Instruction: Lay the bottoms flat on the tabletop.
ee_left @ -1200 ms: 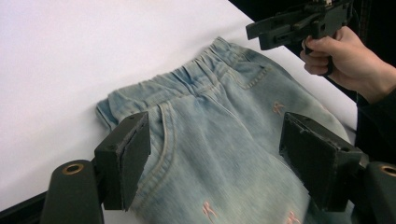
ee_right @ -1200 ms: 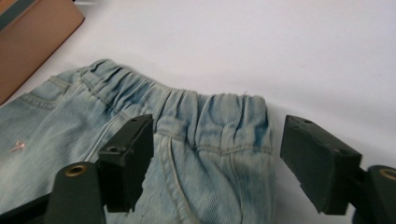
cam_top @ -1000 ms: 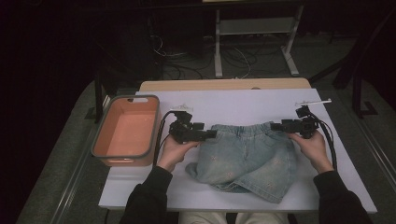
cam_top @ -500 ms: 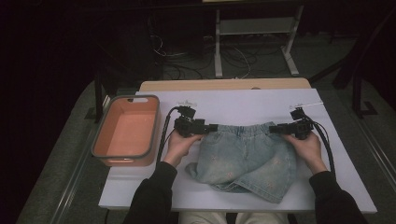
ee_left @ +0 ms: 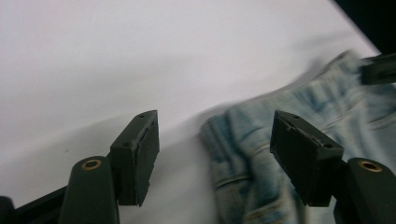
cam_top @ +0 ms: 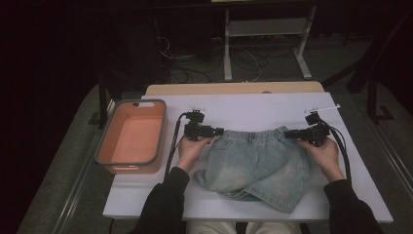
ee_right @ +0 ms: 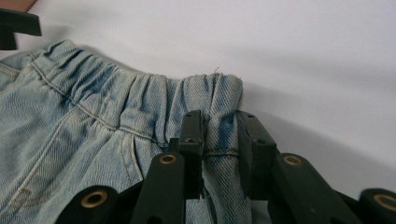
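Denim shorts [cam_top: 258, 163] lie flat on the white counter [cam_top: 253, 109], waistband toward the far edge, legs toward the person. Right gripper [cam_top: 292, 133] is at the waistband's right corner; in the right gripper view its fingers [ee_right: 192, 140] are pinched narrow on a bunched fold of the waistband [ee_right: 219, 116], fabric squeezed between both pads. Left gripper [cam_top: 220, 131] sits at the waistband's left corner; in the left gripper view its fingers [ee_left: 140, 149] stand wide apart, nothing between them but counter and the denim edge [ee_left: 243, 154], which lies nearer the right-hand finger. Can't tell if that finger touches the cloth; the view is blurred. Both hands [cam_top: 191, 148] rest on the counter behind their grippers, cables trailing back. Orange tub [cam_top: 130, 138] with grey rim sits at the counter's left edge, well apart from the shorts.
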### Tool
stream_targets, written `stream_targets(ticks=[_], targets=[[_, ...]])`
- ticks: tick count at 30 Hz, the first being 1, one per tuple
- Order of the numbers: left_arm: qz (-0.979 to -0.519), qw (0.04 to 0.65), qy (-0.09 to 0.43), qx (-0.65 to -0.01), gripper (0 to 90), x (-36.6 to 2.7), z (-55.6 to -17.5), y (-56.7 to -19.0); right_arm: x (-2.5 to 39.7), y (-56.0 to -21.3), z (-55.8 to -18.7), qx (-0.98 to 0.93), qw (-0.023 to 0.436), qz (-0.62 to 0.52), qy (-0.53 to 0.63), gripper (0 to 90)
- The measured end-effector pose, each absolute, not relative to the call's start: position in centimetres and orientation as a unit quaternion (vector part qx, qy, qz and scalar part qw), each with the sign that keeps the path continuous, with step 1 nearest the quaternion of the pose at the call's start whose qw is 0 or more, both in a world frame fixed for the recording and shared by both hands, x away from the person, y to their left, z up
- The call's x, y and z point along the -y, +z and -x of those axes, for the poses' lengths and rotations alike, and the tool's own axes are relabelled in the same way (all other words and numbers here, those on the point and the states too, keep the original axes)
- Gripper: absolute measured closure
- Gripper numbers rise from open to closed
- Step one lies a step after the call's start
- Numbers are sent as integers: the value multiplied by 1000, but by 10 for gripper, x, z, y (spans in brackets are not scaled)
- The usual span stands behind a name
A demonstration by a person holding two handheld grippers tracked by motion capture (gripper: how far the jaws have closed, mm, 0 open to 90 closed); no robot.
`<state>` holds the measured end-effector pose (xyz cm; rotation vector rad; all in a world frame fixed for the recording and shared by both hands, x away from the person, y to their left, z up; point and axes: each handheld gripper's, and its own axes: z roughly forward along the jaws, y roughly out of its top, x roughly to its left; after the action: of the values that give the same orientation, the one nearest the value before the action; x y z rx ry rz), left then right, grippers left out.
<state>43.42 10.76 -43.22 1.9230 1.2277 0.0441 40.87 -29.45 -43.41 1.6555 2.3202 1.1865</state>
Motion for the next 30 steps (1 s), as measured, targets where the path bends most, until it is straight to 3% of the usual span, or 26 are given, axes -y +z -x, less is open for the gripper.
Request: stream_targets(ticks=[8,23,30], targets=[[-773,409,8,-485,414,-103,-432,-437,297,-431,-406,-751,31,-532,390,728],[-771,409,-33,-487,458,-95,-429,-447,302,-430,-406,-749,29,-532,394,729],[-756,427,-55,-494,539,-94,-426,-452,303,-429,-406,-749,29,-530,396,729]])
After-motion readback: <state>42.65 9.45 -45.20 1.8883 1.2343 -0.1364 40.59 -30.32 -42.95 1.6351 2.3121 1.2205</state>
